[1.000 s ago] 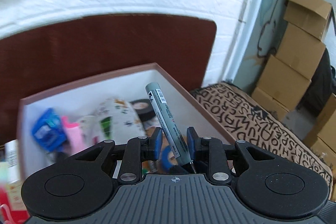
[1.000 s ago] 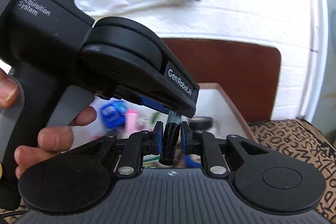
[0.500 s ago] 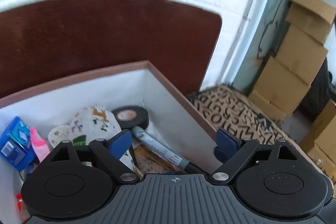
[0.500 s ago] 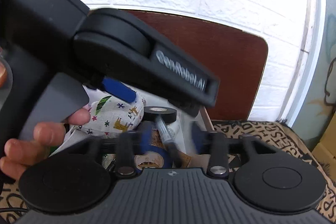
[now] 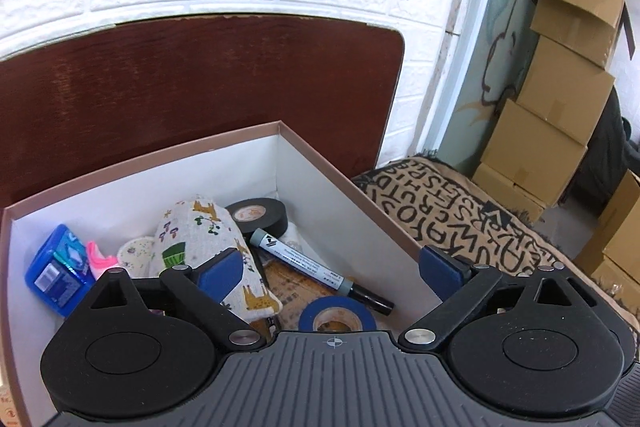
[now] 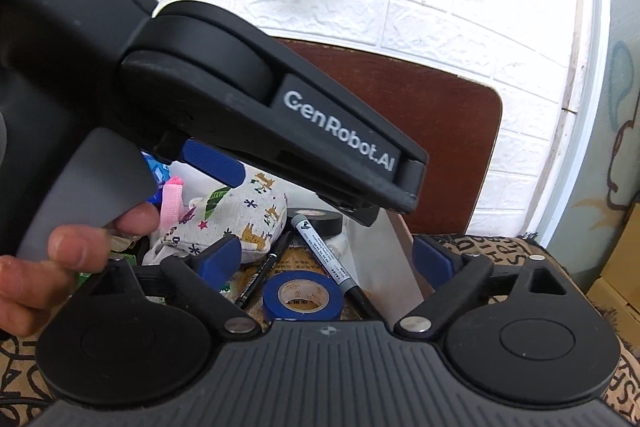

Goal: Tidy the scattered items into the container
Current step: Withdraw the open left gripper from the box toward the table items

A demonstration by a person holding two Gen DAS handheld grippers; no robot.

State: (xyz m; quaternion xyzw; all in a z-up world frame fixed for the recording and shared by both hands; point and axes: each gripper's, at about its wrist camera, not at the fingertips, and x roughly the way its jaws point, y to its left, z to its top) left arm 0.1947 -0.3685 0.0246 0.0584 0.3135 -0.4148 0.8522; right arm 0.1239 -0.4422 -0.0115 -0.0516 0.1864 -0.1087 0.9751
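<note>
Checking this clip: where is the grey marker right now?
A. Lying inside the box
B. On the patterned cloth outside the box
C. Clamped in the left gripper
A: the grey marker lies in the box beside the blue tape roll; the left gripper is open and empty.

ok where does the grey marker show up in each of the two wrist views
Left wrist: the grey marker lies in the box, centre of frame, running diagonally down-right between the open jaws.
Right wrist: the grey marker lies just right of centre, below the other gripper's body, tip toward the camera.
Shared landmark: the blue tape roll sits by its black tip in both.
</note>
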